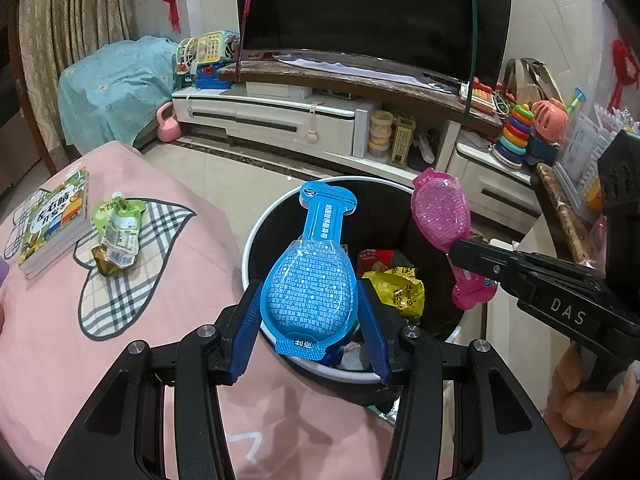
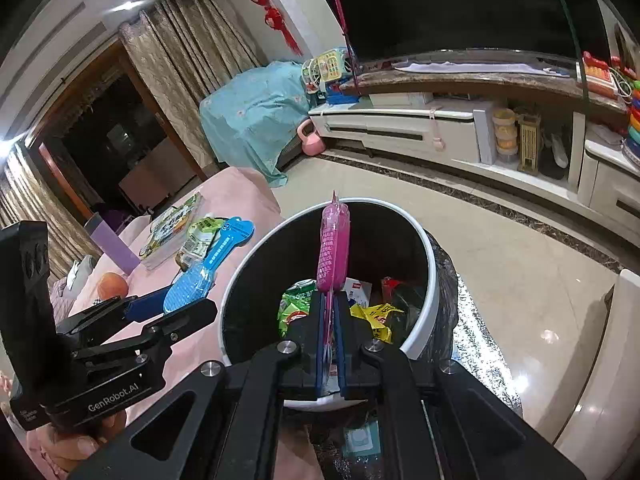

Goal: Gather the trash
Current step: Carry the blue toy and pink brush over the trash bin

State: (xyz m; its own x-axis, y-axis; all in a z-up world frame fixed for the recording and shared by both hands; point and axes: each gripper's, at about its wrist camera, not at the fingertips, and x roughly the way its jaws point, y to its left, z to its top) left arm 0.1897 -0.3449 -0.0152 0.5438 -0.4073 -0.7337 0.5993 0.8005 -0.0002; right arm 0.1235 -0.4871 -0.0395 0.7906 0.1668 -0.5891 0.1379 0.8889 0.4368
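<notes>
My left gripper (image 1: pixel 310 296) is shut on a blue blister pack (image 1: pixel 312 276) and holds it upright over the near left rim of the round bin (image 1: pixel 256 236). My right gripper (image 2: pixel 330 300) is shut on a pink blister pack (image 2: pixel 334 244), held edge-on above the bin (image 2: pixel 430 256). The pink pack (image 1: pixel 442 214) and right gripper (image 1: pixel 480 266) also show in the left wrist view, the blue pack (image 2: pixel 208 268) and left gripper (image 2: pixel 176 308) in the right wrist view. Inside the bin lie a yellow wrapper (image 1: pixel 398 288) and a green one (image 2: pixel 296 304).
A green drink pouch (image 1: pixel 116 232) and a book (image 1: pixel 52 224) lie on the pink-covered table (image 1: pixel 60 340). An orange fruit (image 2: pixel 112 285) and a purple box (image 2: pixel 114 246) sit further along. A TV stand (image 1: pixel 280 112) is behind, and a toy shelf (image 1: pixel 560 200) at right.
</notes>
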